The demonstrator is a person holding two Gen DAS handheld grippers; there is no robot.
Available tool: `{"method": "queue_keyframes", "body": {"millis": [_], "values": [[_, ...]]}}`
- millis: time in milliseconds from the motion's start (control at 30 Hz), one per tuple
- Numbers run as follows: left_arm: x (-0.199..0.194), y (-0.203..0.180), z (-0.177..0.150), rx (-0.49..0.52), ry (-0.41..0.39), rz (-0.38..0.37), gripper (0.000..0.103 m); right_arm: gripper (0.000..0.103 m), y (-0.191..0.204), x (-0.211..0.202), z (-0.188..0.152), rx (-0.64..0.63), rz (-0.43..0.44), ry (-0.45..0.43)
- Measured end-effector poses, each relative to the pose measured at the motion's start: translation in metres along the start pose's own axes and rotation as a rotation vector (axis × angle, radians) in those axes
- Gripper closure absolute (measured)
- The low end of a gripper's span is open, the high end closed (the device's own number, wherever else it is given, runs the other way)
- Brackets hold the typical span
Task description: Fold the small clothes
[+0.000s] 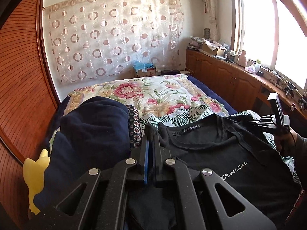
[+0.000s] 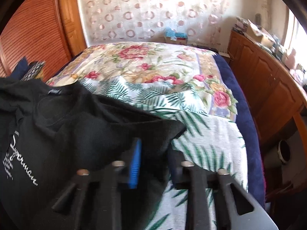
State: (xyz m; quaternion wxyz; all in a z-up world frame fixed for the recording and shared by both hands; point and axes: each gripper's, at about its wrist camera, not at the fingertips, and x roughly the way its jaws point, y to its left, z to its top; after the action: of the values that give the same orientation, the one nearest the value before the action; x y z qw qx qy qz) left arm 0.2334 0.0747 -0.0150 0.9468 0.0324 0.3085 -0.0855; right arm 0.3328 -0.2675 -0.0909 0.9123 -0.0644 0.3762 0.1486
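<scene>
Two grippers, both at the black T-shirt (image 1: 220, 153), which lies spread front-up at the near end of the bed, collar label toward the far wall and white script across the chest. My left gripper (image 1: 150, 134) has its jaws pressed together, blue pad squeezed between them, with a nub of the shirt's fabric pinched at the tips beside the collar. My right gripper (image 2: 153, 149) sits at the opposite shoulder; the right wrist view is blurred. Black cloth is draped over its blue-padded finger and lies between the fingers, but I cannot tell whether the pads press on it. My right hand (image 1: 284, 141) shows at the edge of the left wrist view, wrapped round the handle. Just left of the shirt: a heaped navy garment (image 1: 92, 126), with something yellow (image 1: 36, 172) poking out below it at the bed's edge. Under the shirt, a palm-leaf sheet (image 2: 201, 134). Beyond that, a floral quilt (image 1: 153, 92) covers the rest of the bed. On the left, a louvred wooden door (image 1: 19, 76). On the right, a run of wooden cabinets (image 1: 230, 80), cluttered on top, under a bright window (image 1: 259, 28). Far wall: a sheer curtain (image 1: 115, 34) patterned with rings.
</scene>
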Motion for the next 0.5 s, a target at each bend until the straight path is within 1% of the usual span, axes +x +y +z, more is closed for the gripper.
{"method": "queue_keyframes", "body": {"millis": [67, 133, 267, 500], "values": [[-0.002, -0.003, -0.003, -0.001, 0.001, 0.000, 0.099, 0.093, 0.008, -0.005, -0.003, -0.028, -0.008, -0.014], [-0.005, -0.006, -0.008, -0.004, 0.002, -0.006, 0.099, 0.094, 0.010, -0.015, -0.005, -0.024, 0.019, -0.046], [-0.017, -0.009, -0.022, -0.014, -0.005, -0.014, 0.099, 0.094, 0.012, -0.048, -0.011, -0.007, 0.064, -0.129], [-0.041, -0.020, -0.045, -0.031, -0.026, -0.008, 0.099, 0.094, 0.023, -0.099, -0.045, -0.030, 0.091, -0.210]]}}
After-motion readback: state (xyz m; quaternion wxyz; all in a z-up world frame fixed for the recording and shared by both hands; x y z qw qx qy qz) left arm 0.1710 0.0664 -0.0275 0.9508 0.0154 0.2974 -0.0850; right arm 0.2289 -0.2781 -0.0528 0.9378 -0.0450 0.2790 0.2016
